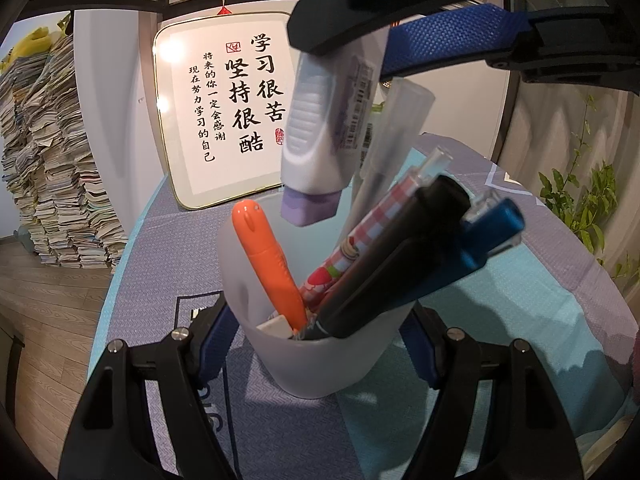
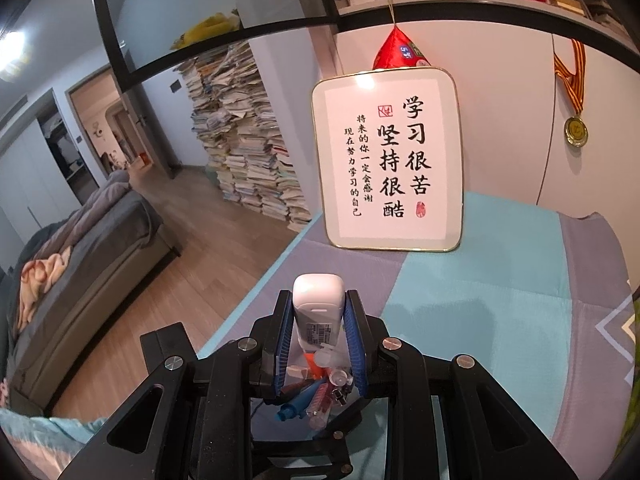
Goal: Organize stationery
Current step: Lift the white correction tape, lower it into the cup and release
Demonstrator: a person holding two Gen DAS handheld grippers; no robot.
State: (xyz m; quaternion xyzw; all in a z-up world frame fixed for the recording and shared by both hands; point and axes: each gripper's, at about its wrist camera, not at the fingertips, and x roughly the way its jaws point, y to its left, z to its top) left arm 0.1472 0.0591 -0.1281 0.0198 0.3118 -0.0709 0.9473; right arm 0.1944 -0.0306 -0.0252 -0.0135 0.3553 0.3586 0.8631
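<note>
A frosted plastic cup point(image 1: 320, 364) stands on the table mat, and my left gripper point(image 1: 320, 340) is shut on it, a blue pad on each side. In the cup are an orange pen point(image 1: 268, 264), a pink checked pen point(image 1: 360, 240), a black marker point(image 1: 400, 260), a blue pen point(image 1: 488, 232), a clear pen point(image 1: 394, 132) and a white eraser point(image 1: 276, 326). My right gripper point(image 1: 372, 40) point(image 2: 318, 320) comes in from above, shut on a white correction tape with a purple cap point(image 1: 316, 140) point(image 2: 318, 300). The tape hangs purple end down, just over the cup's mouth and above the pens point(image 2: 320, 392).
A framed calligraphy board point(image 1: 224, 120) point(image 2: 388, 164) leans against the wall at the back of the table. A tall pile of books and papers point(image 1: 52, 160) point(image 2: 244, 140) stands on the wooden floor to the left. A green plant point(image 1: 580, 200) is at the right; a medal point(image 2: 576, 132) hangs on the wall.
</note>
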